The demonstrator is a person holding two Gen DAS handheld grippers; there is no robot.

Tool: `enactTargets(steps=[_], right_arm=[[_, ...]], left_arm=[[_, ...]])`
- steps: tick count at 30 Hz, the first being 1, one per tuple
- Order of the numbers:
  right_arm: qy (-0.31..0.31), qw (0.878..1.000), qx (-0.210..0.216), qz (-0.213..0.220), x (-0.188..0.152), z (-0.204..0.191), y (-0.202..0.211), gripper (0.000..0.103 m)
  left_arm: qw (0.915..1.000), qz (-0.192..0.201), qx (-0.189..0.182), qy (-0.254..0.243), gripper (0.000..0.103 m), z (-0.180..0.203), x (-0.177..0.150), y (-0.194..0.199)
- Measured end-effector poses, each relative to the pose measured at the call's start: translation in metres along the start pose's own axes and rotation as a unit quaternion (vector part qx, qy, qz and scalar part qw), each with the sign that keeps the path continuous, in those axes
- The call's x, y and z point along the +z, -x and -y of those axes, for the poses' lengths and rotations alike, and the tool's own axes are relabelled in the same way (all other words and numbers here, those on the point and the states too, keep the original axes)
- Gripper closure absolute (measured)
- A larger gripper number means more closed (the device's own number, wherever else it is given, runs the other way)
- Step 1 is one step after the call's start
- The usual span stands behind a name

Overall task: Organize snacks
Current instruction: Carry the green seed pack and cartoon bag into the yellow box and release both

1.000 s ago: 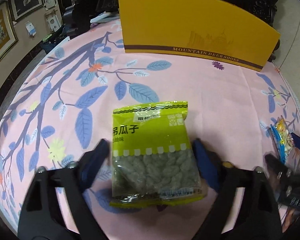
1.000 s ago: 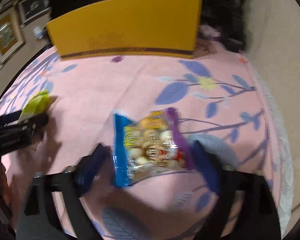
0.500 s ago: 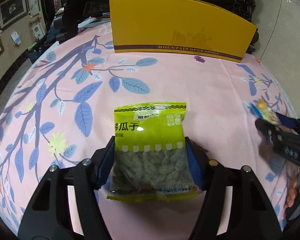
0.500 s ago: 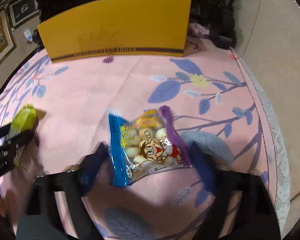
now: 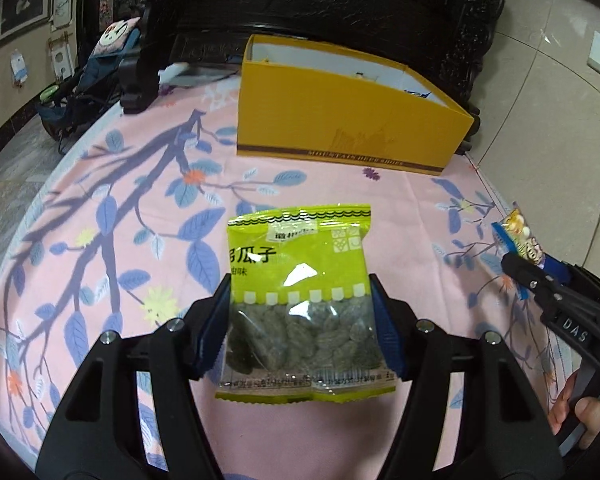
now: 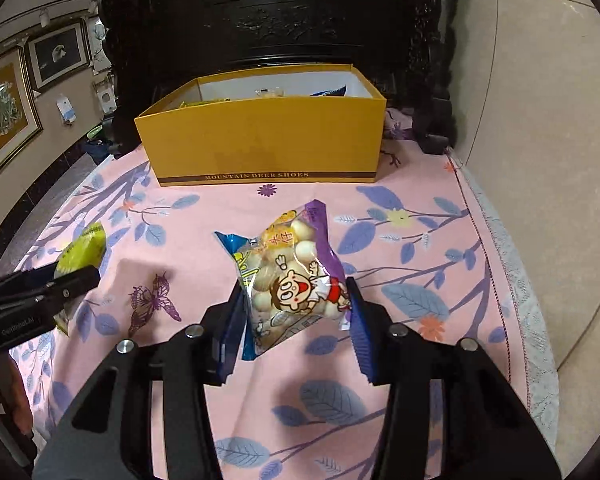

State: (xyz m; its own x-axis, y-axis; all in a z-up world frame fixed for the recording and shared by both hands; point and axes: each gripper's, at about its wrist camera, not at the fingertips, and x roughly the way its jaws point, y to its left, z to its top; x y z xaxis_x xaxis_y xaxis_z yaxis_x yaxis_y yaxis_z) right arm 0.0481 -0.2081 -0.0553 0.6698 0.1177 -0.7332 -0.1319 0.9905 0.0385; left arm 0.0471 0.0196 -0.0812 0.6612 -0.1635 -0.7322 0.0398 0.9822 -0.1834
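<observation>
A green packet of seeds [image 5: 300, 248] hangs above the pink tablecloth, with my left gripper [image 5: 300, 284] shut on its lower half. A clear packet of white puffs with a cartoon child [image 6: 292, 268] sits between the blue pads of my right gripper [image 6: 294, 292], whose jaws are closing and pressing on its sides. It is lifted off the cloth. Each view shows the other gripper from the side: the right gripper [image 5: 518, 266] with its cartoon packet [image 5: 518, 232], the left gripper [image 6: 88, 276] with its green packet [image 6: 82, 250]. The open yellow shoe box [image 6: 260, 148] stands at the back with several snacks inside.
The pink tablecloth with blue leaves [image 5: 120, 208] covers the table; its lace edge [image 6: 512, 280] runs down the right. Dark carved furniture [image 6: 268, 20] stands right behind the box. A person's fingers [image 5: 588, 420] hold the right gripper's handle.
Both grippers rose from the cloth with their packets and tilted up, so the box's open top now shows. The right jaws closed in on the cartoon packet; the left jaws tightened on the green one.
</observation>
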Motion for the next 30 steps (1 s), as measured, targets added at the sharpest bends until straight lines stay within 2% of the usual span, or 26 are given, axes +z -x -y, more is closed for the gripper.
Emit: enactTargets(steps=[8,16,21,25,27,30], right_arm=[[-0.004,1.0,0.005,-0.008,0.007,0.003,-0.011,0.055],[0.001,1.0,0.026,0.004,0.049,0.001,-0.026,0.054],[0.004,0.998,0.058,0.008,0.107,0.002,-0.042,0.054],[-0.035,0.995,0.088,0.002,0.168,0.013,-0.066,0.054],[-0.048,0.995,0.085,-0.007,0.195,0.015,-0.085,0.054],[-0.045,0.997,0.066,-0.008,0.218,0.012,-0.107,0.054]], left_arm=[[0.9998,-0.005,0.006,-0.017,0.038,0.016,0.027,-0.014],[0.999,0.006,0.015,-0.041,0.038,0.033,0.078,-0.029],[0.9985,0.01,0.01,-0.054,0.038,0.041,0.131,-0.043],[0.998,0.004,0.036,-0.052,0.038,0.041,0.194,-0.073],[0.9989,-0.022,0.032,-0.028,0.038,0.034,0.224,-0.1],[0.9967,-0.027,0.071,-0.029,0.038,0.031,0.243,-0.124]])
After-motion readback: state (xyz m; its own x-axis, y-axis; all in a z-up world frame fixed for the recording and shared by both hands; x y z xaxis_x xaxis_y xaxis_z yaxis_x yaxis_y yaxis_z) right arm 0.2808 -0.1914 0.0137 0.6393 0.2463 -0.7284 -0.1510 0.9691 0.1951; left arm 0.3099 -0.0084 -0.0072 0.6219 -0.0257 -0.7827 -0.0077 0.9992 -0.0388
